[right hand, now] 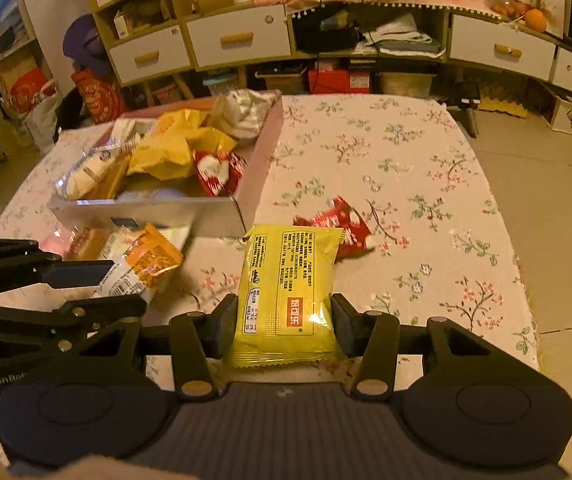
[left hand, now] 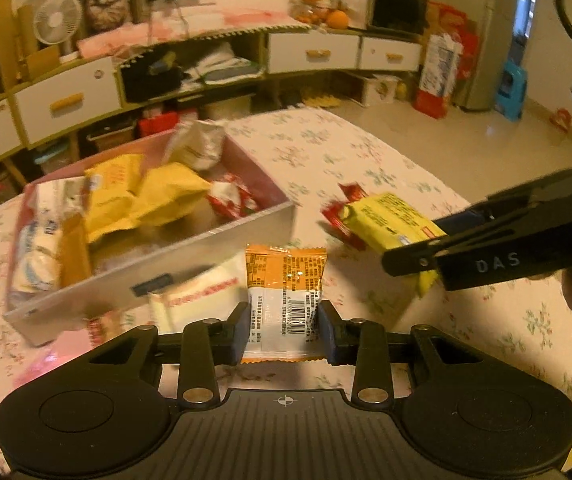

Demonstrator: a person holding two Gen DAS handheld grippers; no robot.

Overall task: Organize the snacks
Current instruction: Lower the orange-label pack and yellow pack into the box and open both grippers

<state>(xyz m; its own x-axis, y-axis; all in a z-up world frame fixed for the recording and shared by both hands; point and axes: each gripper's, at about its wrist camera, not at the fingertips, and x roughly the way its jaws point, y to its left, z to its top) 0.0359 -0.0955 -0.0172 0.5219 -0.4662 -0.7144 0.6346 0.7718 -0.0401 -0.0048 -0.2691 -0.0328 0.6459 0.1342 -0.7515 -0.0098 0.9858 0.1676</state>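
Your left hand-held gripper is clamped on the orange-and-white snack packet, pads pressing its two long edges, and the packet looks lifted off the bench. Your right hand-held gripper is closed on the yellow snack packet the same way, across its width, with the packet's long axis running straight out ahead of the fingers.

Take the open box as your marker. It already holds several yellow, white and red packets. Both held packets sit on the near side of the box's front wall; the orange-and-white one is just in front of that wall, the yellow one off the box's near right corner. So the left hand is the nearer one, and its packet points roughly at the box, front wall across its path.

The coming move likely turns on clearing that wall: up, forward, then release inside. A red packet lies on the bench beyond the yellow one, to the right of the box, and a white packet lies against the box's front wall.
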